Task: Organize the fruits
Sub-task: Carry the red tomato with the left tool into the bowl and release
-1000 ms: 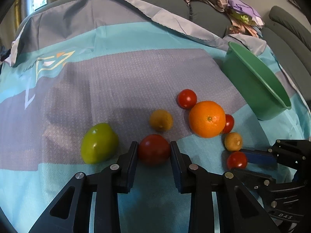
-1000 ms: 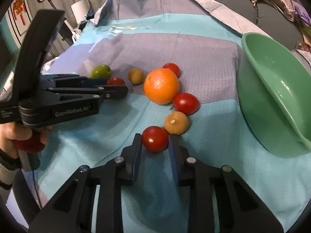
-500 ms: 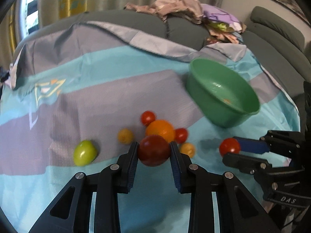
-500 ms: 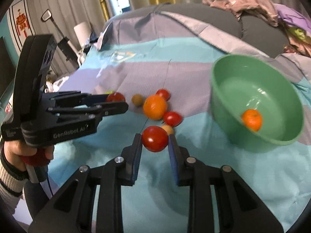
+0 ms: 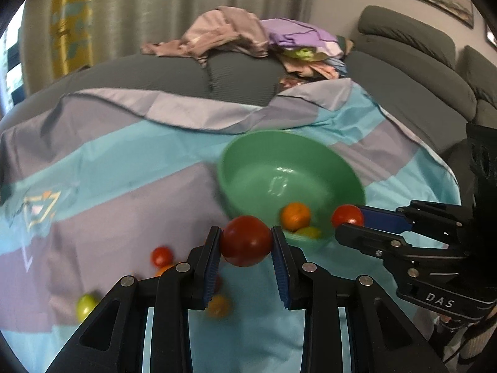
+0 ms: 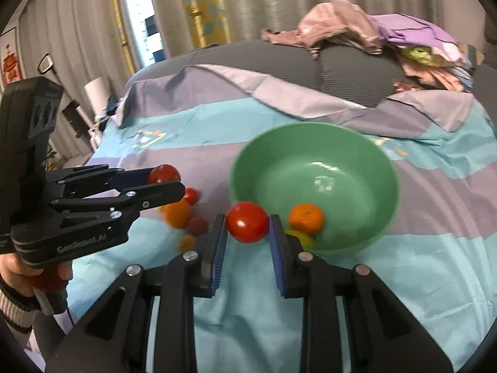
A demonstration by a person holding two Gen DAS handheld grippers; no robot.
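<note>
Now we work from the left. Our left gripper (image 5: 246, 242) is nearly closed, its blue pads clamped on a dark red tomato (image 5: 246, 240) held clear of the cloth. From that camera the green bowl (image 5: 248, 168) sits at about one o'clock, just beyond the held fruit. Our right gripper (image 6: 247, 228) is likewise pinched on a brighter red tomato (image 6: 247, 222), with the bowl's near rim right behind it at two o'clock.

We judge that we are in the carry step: both fruits are lifted and headed for the bowl. Next, each tomato must clear the rim and hang over the hollow before the jaws ease apart; releasing short would let it roll off across the sheet.

Inside the bowl lie a small orange (image 6: 306, 218) and a yellowish fruit (image 6: 303, 238), so we should drop beside them. Loose fruit waits on the striped sheet (image 5: 124, 168) at eight o'clock in the left view: a small red tomato (image 5: 161, 255), a green fruit (image 5: 86, 305) and some blurred orange ones. The two grippers converge on one bowl and could crowd each other. A heap of clothes (image 6: 372, 31) lies well behind, out of the way.
</note>
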